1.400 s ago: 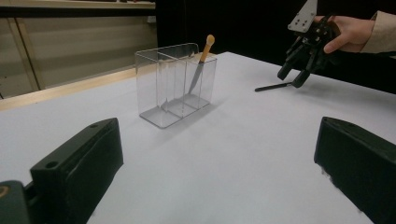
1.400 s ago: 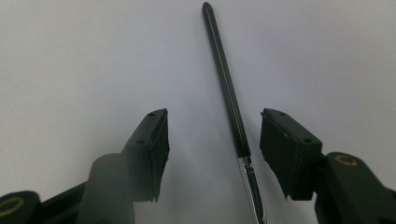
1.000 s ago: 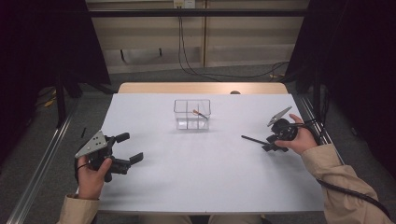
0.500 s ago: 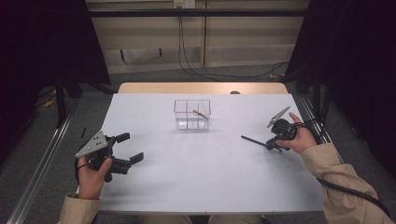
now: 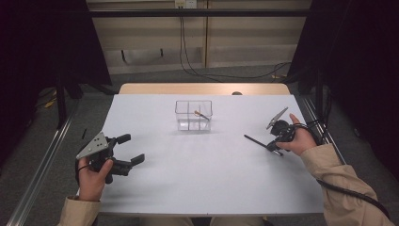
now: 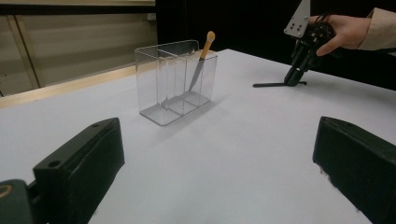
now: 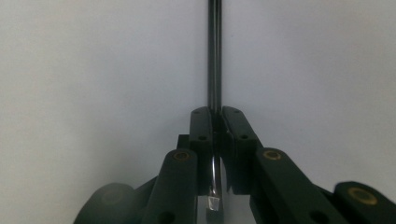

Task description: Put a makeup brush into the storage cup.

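Note:
A clear divided box stands at the table's middle back. An orange-handled tool leans in its right compartment, handle up. My right gripper is shut on a thin black rod that lies low over the white table at the right. The right gripper view looks straight down the jaws, which pinch the rod near one end, at the right gripper. My left gripper rests at the front left, open and holding nothing, its jaws far apart in the left gripper view.
The white table ends at a wooden strip at the back. Dark curtains and floor cables lie beyond it. In the left gripper view the box stands ahead, and the other hand with its gripper is at the far right.

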{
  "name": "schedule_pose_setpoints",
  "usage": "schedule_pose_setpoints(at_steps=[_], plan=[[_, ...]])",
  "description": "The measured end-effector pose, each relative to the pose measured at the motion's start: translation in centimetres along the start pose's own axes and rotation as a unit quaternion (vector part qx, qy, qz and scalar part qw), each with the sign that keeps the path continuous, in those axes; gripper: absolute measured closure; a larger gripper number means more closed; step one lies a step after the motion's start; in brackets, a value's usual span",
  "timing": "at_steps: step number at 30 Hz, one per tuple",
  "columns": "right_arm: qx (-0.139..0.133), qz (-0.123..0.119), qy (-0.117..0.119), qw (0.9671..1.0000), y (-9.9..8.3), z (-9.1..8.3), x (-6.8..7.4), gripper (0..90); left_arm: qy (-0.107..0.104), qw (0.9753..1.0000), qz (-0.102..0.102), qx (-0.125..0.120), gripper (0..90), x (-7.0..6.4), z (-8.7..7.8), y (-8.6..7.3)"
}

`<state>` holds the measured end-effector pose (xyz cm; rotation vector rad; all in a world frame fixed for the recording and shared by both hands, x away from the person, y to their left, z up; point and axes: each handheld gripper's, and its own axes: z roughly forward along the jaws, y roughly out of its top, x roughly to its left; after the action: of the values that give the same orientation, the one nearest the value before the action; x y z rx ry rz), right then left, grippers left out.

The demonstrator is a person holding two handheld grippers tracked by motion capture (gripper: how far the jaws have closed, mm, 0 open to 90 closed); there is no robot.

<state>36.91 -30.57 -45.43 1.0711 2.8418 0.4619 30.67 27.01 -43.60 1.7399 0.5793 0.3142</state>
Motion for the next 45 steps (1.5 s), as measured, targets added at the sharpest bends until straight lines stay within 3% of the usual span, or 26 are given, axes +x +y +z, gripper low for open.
schedule_pose_setpoints(at_steps=[5,11,20,30,32,45], plan=[[-0.002,-0.001,0.001,1.0,-0.1,0.0,0.0,82.5,0.0,1.0,0.0,0.001,2.0,0.0,0.2,0.0],[-0.017,0.02,0.01,0.9996,-0.5,0.1,-0.4,83.8,-0.001,1.0,0.001,0.004,2.2,0.1,0.3,0.0],[-0.002,0.027,0.001,0.9996,-0.1,0.0,-0.1,84.4,-0.002,1.0,0.002,0.005,2.3,0.0,0.4,0.0],[-0.007,0.015,-0.007,0.9998,-0.1,-0.1,0.2,84.5,-0.004,1.0,0.003,0.007,2.2,-0.1,0.5,-0.1],[-0.018,0.017,0.008,0.9997,0.0,-0.2,0.4,84.5,-0.003,1.0,0.002,0.008,2.2,-0.1,0.4,-0.1],[-0.027,-0.023,0.021,0.9992,1.8,-0.8,2.5,84.5,-0.002,1.0,0.003,0.007,2.3,-0.2,0.2,0.0]])
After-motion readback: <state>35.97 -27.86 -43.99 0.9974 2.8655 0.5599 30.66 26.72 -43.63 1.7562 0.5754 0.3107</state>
